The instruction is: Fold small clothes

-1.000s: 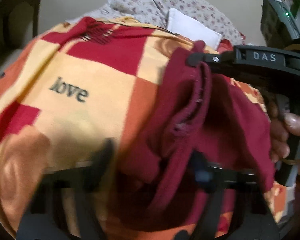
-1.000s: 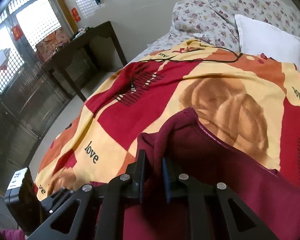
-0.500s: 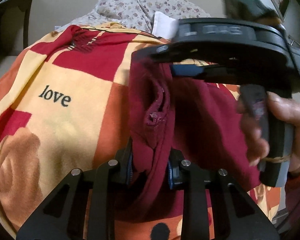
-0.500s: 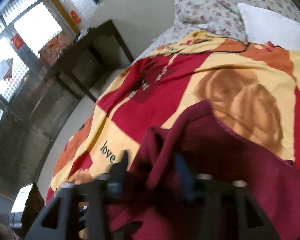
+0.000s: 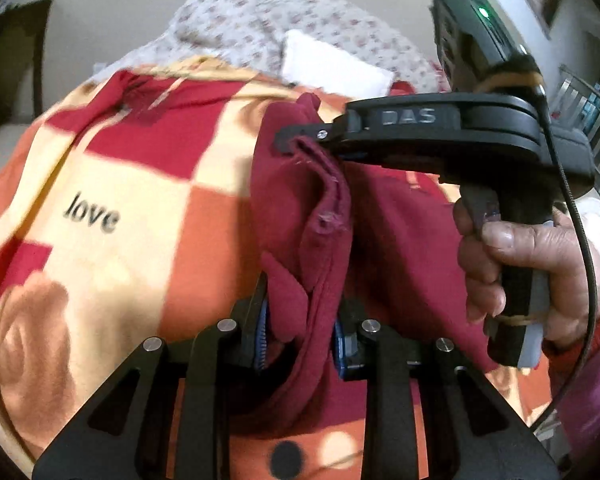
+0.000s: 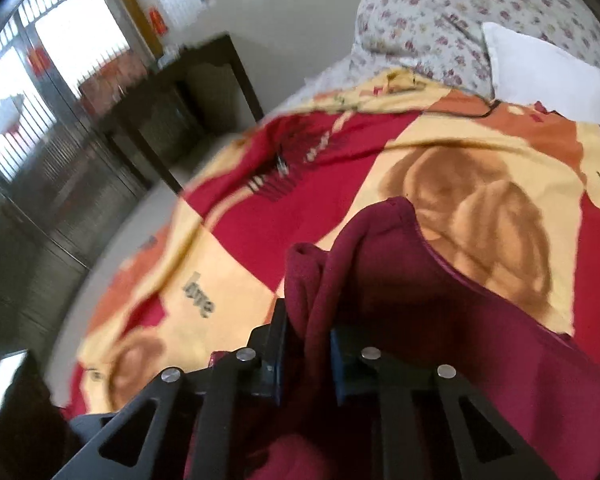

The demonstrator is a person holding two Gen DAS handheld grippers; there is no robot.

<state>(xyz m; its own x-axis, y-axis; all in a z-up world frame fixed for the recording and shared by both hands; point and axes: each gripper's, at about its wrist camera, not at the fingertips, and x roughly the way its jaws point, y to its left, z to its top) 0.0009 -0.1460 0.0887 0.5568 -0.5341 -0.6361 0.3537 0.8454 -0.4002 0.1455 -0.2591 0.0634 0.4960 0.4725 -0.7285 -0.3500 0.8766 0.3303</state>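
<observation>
Left gripper (image 5: pixel 300 332) clamps maroon garment (image 5: pixel 324 240) fold at 6 o'clock; right gripper (image 5: pixel 288 142) pinches same garment's edge at 12 o'clock. Garment stretches between, above patterned blanket (image 5: pixel 140 184) on bed.

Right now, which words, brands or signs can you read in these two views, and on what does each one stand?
"DAS": raised letters on the black body of the right gripper, seen from the left wrist.
"love": dark print on a pale square of the blanket; the word shows again, blurred, in the right wrist view.
A further dark word at the blanket's right edge in the right wrist view: too blurred to read.
Red signs by the window: too blurred to read.
</observation>
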